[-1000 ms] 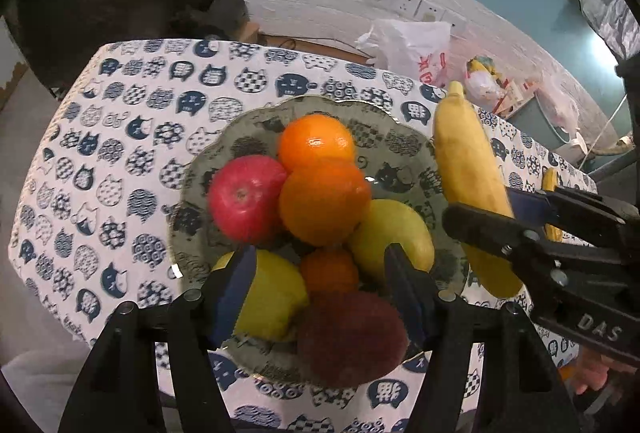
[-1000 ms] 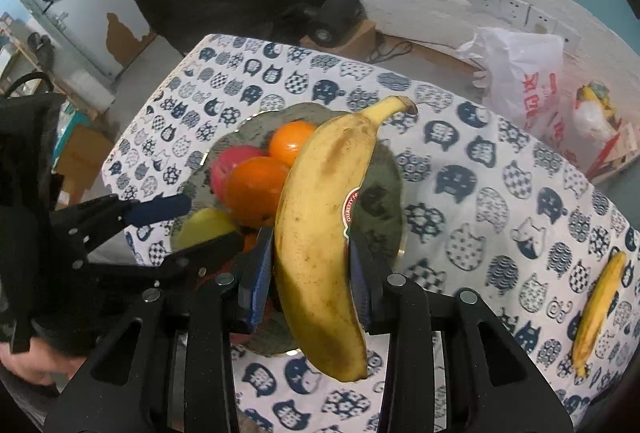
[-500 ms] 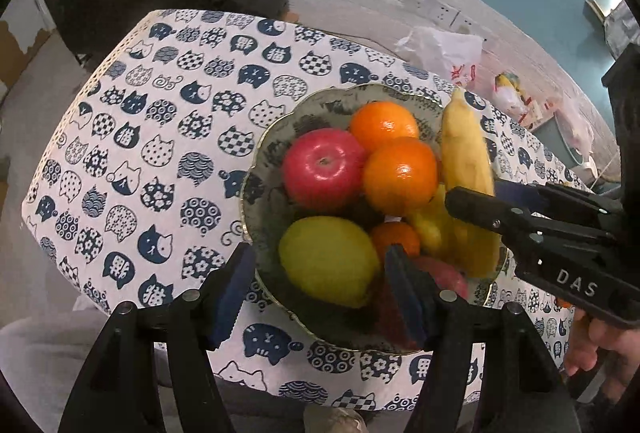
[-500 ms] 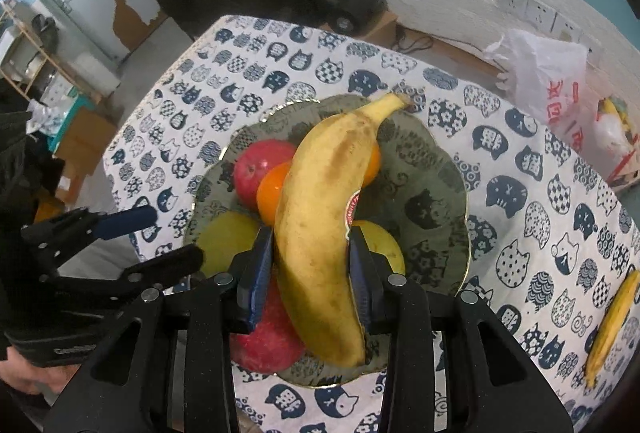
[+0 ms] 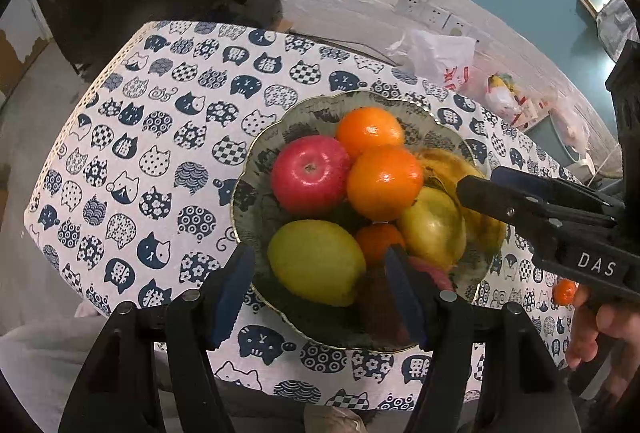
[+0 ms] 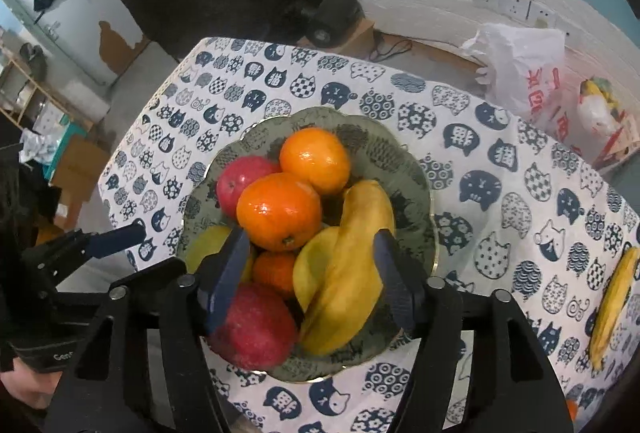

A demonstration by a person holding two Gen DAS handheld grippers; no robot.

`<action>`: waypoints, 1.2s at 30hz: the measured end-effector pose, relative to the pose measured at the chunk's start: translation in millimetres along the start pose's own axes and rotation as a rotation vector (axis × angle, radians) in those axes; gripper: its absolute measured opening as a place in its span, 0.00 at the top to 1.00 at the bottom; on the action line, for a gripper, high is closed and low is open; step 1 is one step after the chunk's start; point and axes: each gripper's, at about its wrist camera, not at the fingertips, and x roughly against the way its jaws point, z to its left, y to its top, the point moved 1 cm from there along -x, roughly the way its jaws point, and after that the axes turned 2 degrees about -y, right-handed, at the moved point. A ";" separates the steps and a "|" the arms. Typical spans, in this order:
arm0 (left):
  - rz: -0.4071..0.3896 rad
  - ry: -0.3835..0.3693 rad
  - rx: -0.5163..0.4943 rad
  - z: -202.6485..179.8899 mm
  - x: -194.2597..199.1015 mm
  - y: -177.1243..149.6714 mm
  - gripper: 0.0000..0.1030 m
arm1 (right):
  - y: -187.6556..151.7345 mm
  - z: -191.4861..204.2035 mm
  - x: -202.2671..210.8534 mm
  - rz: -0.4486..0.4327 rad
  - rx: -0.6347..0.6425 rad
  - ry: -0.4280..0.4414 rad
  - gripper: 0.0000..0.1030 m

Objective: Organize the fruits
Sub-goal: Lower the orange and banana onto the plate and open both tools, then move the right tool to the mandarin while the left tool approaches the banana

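A patterned green plate on the cat-print tablecloth holds several fruits: red apples, oranges, a lemon and a banana. The banana lies on the plate's right side, free between my right gripper's wide-open jaws. My right gripper is open just above the plate's near side. It also shows in the left wrist view over the banana. My left gripper is open and empty above the plate's near edge, around the lemon.
A second banana lies on the cloth at the far right. A small orange sits by the hand at the right. White plastic bags lie on the floor beyond the table. The table's far edge drops off to the floor.
My right gripper has opened and let go of the banana, which now rests on the plate beside the oranges. Both grippers have pulled back a little from the plate.
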 end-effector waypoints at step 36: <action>-0.012 -0.046 -0.410 -196.4 10.2 -28.5 0.22 | -100.2 -129.7 128.9 -0.074 -0.098 -0.274 0.31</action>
